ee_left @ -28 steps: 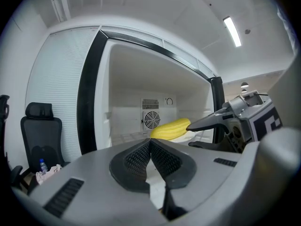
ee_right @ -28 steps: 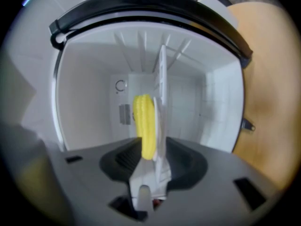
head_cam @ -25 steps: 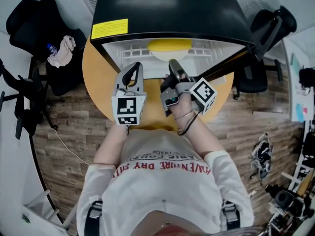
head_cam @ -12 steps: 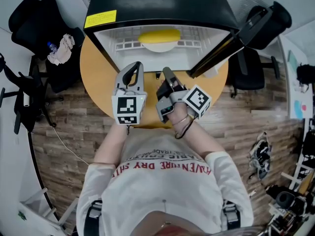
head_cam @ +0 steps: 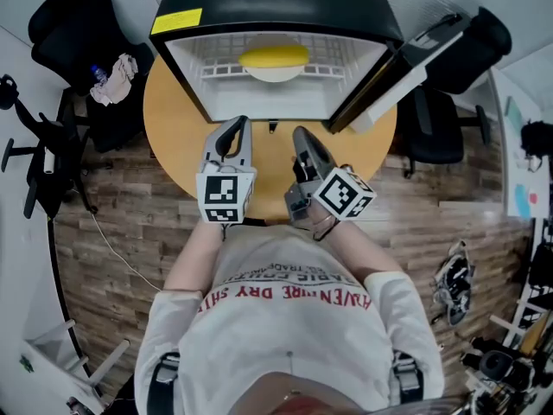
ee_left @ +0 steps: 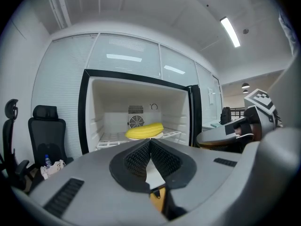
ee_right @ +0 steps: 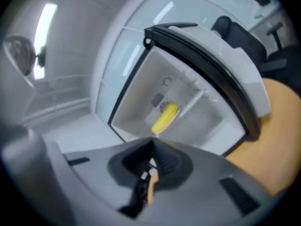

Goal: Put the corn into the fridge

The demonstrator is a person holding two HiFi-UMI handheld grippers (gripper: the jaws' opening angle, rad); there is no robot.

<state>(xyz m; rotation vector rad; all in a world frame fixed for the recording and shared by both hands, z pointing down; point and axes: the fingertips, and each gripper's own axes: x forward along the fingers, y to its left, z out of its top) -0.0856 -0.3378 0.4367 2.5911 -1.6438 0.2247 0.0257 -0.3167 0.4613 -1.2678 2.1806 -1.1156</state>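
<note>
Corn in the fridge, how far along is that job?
Done: the yellow corn cob lies on a white plate inside the black mini fridge. In hand: nothing; left gripper and right gripper are shut, empty. Left: probably closing the open fridge door.

a round orange table [head_cam: 173,119] stands on the wood-plank floor [head_cam: 112,232] and carries a small black fridge [head_cam: 276,7] (its door [head_cam: 397,63] swung wide). on the fridge's wire shelf [head_cam: 216,69] sits a white dish [head_cam: 275,74] bearing the corn [head_cam: 273,55].
</note>
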